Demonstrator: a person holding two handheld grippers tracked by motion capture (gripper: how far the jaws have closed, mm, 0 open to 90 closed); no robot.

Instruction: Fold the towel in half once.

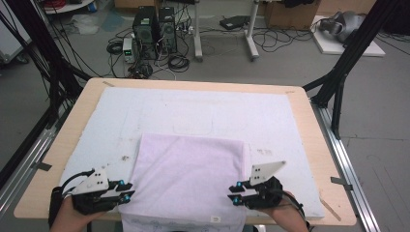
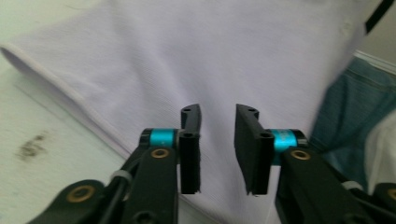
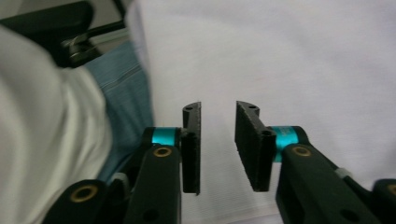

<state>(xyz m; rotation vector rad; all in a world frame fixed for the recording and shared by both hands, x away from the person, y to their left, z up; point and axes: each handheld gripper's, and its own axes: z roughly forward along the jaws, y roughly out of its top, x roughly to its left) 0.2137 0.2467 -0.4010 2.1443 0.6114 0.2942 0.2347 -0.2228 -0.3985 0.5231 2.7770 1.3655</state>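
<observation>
white pad (image 1: 290, 121) on table: folded lilac shirt (image 1: 188, 169). left gripper (image 1: 128, 191) and right gripper (image 1: 234, 193) at its near corners, jaws apart, nothing between.

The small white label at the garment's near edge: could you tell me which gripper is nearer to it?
Right. The right gripper sits just up and right of the label; the left gripper is across the garment.
</observation>
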